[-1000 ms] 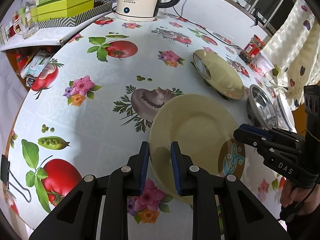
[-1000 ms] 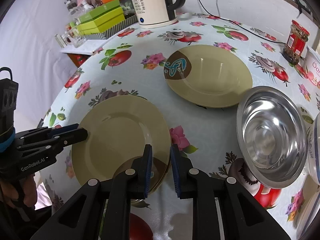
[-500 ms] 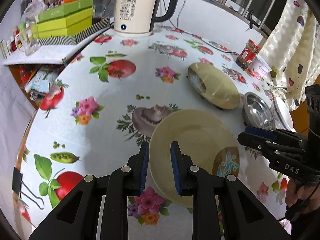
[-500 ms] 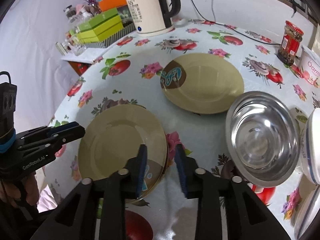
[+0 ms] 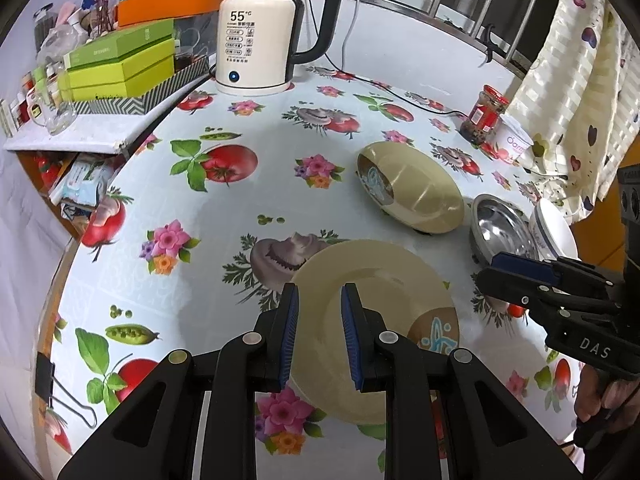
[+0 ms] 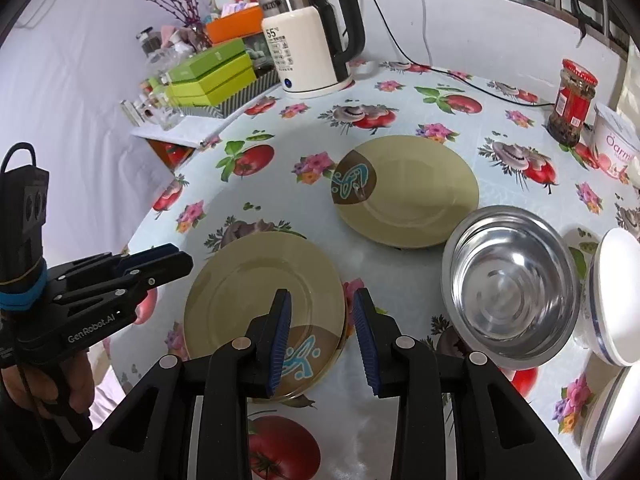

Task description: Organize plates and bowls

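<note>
A beige plate [image 5: 372, 296] [image 6: 256, 292] with a brown and blue motif lies flat on the flowered tablecloth, and a double rim shows at its right edge. My left gripper [image 5: 319, 292] hovers open above its left rim. My right gripper [image 6: 322, 296] hovers open above its right rim, pads clear of it. Each gripper shows in the other's view: the right gripper [image 5: 496, 264], the left gripper [image 6: 176, 256]. A second beige plate [image 5: 416, 196] [image 6: 412, 196] lies farther back. Right of the plates sit a steel bowl [image 5: 500, 224] [image 6: 508, 284] and a white bowl [image 5: 556, 228] [image 6: 616, 296].
A white kettle [image 5: 260, 40] [image 6: 308, 52] with its cord stands at the back, green boxes [image 5: 120, 64] on a side shelf to its left. A red-lidded jar [image 6: 572, 104] and a yoghurt cup [image 6: 616, 148] stand back right. Another white bowl [image 6: 612, 420] sits near right. The table edge curves close on the left.
My right gripper's jaws have widened and let go of the near plate's rim. Both grippers have risen, so the plate lies lower beneath them.
</note>
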Available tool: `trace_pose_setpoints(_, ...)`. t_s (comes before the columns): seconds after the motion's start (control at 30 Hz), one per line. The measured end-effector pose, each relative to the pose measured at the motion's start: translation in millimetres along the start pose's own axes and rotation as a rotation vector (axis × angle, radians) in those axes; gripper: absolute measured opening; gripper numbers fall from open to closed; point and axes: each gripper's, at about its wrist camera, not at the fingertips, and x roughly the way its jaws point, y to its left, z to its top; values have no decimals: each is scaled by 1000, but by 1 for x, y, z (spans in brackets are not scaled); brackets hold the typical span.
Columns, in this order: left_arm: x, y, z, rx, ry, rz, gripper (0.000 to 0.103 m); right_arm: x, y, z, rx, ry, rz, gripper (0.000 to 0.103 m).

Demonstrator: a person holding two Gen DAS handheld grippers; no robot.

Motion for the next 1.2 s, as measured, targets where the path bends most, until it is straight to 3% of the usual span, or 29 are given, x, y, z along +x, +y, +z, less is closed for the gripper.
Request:
trace_pose_setpoints(0.2, 0, -5, 9, 14, -13, -9, 22, -9, 1, 8, -6, -31, -6, 45)
trace_pose_setpoints(0.8, 13, -12, 24, 24, -7, -20, 22, -12, -11, 28, -4, -45, 2, 45)
trace_pose_setpoints(1.2, 33, -8, 49, -10, 4, -67, 22, -3, -33, 57, 0, -49, -24, 45)
